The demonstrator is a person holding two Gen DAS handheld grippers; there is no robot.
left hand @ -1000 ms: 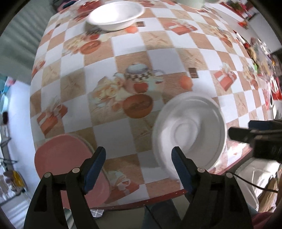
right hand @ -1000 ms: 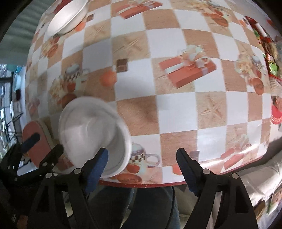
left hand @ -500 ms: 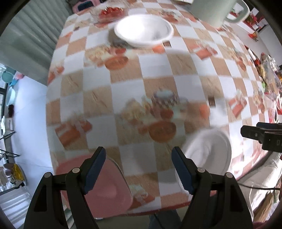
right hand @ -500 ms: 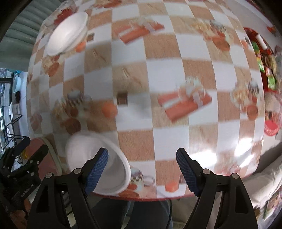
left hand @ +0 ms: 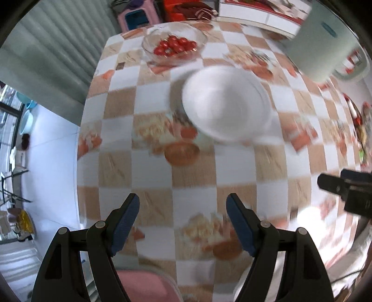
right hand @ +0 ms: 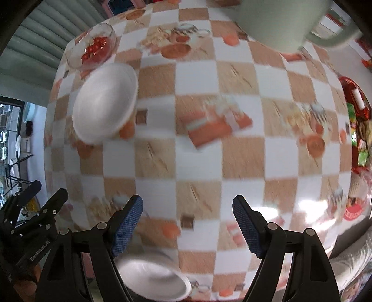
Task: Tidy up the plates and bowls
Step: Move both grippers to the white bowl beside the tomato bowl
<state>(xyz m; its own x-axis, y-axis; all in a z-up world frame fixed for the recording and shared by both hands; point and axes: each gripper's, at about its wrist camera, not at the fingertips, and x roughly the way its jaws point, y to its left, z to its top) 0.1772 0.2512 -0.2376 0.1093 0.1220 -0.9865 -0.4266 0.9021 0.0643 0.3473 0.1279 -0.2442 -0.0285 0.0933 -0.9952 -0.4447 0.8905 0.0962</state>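
Note:
A white bowl [left hand: 225, 103] stands on the checkered tablecloth, far ahead of my left gripper [left hand: 182, 223], which is open and empty. The same bowl shows at the left in the right wrist view [right hand: 104, 104]. A second white bowl [right hand: 153, 276] sits near the table's front edge, just below my open, empty right gripper [right hand: 187, 224]. A pink plate [left hand: 144, 285] lies at the front edge under my left gripper. The frames are blurred by motion.
A glass bowl of red tomatoes [left hand: 174, 45] stands at the far edge. A pale green mug [left hand: 325, 44] stands far right, also in the right wrist view [right hand: 283, 21]. Red snack packets [right hand: 358, 125] lie at the right edge.
Both grippers have lifted and tilted toward the far side of the table. The near white bowl and the pink plate have slid down to the bottom of the views; the far bowl looks closer.

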